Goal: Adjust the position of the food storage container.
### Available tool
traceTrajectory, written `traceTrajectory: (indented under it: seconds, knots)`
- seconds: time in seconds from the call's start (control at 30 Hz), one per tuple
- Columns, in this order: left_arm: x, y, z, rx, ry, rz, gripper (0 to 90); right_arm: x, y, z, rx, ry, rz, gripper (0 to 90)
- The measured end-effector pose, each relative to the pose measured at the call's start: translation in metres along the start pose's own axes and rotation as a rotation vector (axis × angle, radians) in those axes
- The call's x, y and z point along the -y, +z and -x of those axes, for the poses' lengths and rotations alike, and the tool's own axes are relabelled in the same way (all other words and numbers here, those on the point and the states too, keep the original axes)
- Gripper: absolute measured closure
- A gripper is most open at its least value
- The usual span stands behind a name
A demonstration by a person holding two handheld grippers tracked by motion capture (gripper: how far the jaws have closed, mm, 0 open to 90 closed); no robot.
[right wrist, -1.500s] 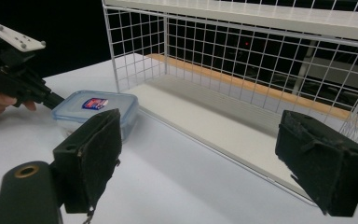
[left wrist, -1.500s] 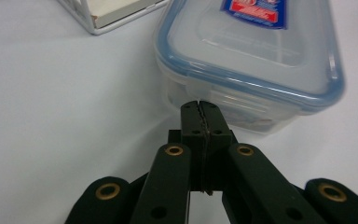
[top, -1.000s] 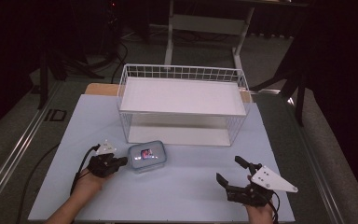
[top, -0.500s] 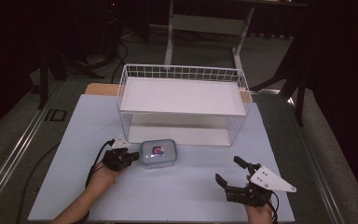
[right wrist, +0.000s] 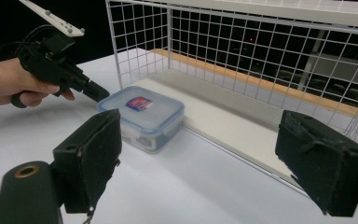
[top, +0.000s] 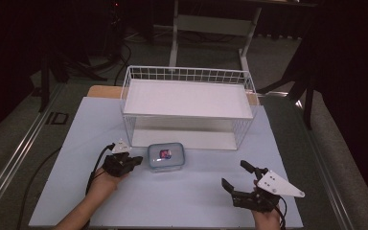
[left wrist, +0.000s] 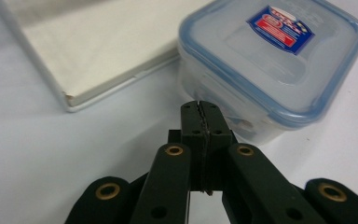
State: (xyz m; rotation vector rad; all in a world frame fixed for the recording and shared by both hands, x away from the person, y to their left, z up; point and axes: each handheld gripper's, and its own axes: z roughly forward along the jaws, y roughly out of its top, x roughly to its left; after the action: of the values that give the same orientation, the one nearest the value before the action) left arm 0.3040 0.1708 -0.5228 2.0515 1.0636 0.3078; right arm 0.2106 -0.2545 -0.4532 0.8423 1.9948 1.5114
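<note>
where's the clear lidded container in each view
High view: the container sits low and left of centre on the table, just right of the left gripper.
Left gripper view: upper right, just beyond the shut jaw tips.
Right gripper view: left of centre, between the open jaws, farther off.
Shared landmark: the white wire basket behind it, with its white base board and mesh.

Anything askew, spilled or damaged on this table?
Nothing stands out. The lidded container sits flat and closed before the wire rack, with the shut left gripper at its side. No spill shows.
</note>
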Motion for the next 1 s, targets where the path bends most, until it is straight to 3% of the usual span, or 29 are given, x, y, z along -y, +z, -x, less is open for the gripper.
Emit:
traceTrajectory:
  seconds: [0.2,1.0]
  knots:
    - [-0.008,0.008,0.007,0.024,-0.002,0.024,90.0,0.001,0.000,0.000,-0.003,-0.001,-0.004,14.4]
    - [-0.039,0.046,0.037,0.072,0.049,0.009,90.0,0.004,0.004,0.000,-0.022,-0.005,-0.019,14.3]
